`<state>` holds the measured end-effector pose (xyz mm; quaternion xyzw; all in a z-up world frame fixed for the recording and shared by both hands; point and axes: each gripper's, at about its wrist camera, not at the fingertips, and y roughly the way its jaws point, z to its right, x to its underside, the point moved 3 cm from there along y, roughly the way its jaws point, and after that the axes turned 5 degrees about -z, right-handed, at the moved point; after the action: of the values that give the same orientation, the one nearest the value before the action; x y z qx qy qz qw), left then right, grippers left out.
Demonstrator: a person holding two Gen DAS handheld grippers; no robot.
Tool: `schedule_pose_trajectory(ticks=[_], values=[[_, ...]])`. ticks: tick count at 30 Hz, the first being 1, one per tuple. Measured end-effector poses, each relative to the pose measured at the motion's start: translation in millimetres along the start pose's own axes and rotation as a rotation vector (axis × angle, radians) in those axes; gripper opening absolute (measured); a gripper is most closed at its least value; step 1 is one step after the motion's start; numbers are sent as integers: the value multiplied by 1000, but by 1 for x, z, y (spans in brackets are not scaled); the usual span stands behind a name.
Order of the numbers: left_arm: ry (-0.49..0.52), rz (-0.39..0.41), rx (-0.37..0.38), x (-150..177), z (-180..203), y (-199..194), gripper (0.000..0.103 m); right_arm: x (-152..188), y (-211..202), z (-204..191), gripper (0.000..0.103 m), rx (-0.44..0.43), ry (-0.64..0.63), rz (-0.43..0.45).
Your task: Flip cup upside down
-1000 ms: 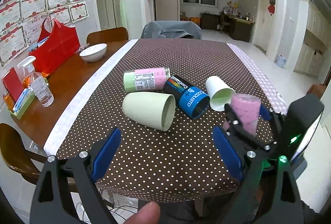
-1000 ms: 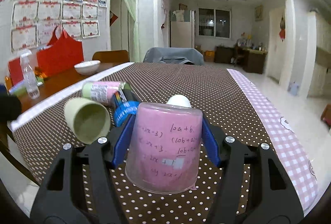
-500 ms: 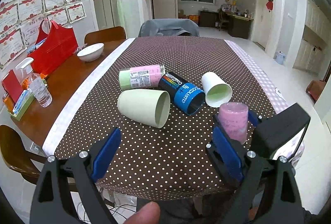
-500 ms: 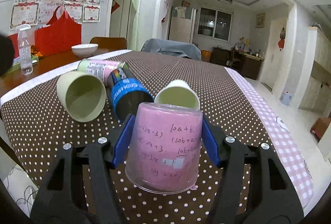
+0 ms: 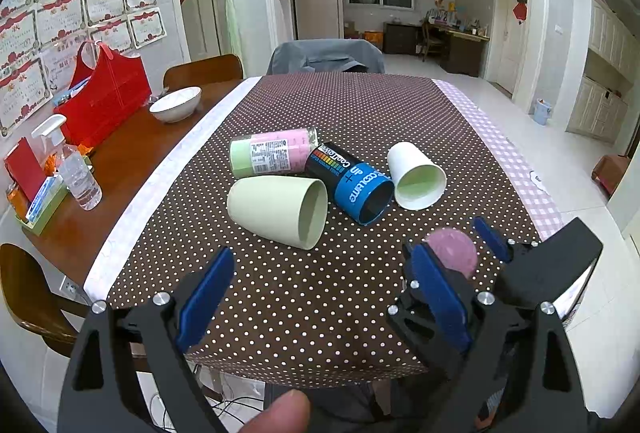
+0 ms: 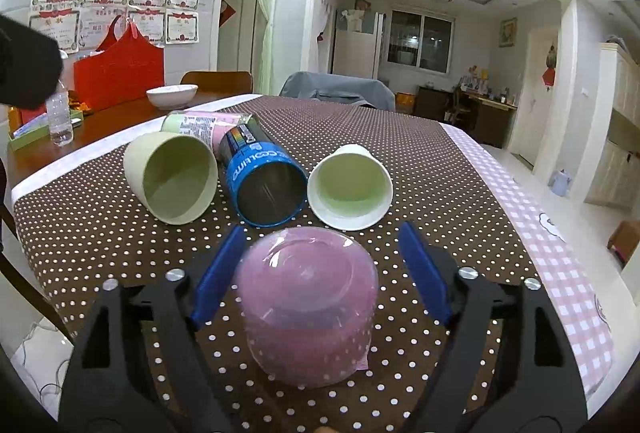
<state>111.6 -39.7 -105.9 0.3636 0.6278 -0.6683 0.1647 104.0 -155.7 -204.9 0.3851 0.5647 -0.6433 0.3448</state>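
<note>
Because the pink cup (image 6: pixel 308 307) stands mouth-down on the tablecloth (image 6: pixel 80 233), the right gripper (image 6: pixel 320 273) spreads wide, gripping nothing. Off to the side, the left gripper (image 5: pixel 320 303) hangs equally wide and empty.

The black-and-blue can (image 5: pixel 349 182), lying mid-frame, reads "COOLume" plus "up +" on its blue band; its black part repeats "CooLume". The label on the pink-green cylinder (image 5: pixel 273 151) stays illegible.

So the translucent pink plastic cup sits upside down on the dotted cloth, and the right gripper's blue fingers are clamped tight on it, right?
Not quite. The translucent pink plastic cup does sit upside down on the dotted cloth, but the right gripper is open; the right wrist view shows gaps beside the cup.
</note>
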Motion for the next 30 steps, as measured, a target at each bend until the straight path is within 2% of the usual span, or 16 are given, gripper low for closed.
schedule_pose_trajectory(ticks=[4, 16, 30], values=[[3, 10, 1, -1, 2, -5, 89, -8, -7, 4, 97, -26, 35, -6], [-1, 91, 31, -5, 5, -36, 89, -30, -24, 18, 97, -69, 97, -14], [-6, 183, 38, -6, 4, -66, 89, -64, -52, 33, 97, -168, 169, -14]])
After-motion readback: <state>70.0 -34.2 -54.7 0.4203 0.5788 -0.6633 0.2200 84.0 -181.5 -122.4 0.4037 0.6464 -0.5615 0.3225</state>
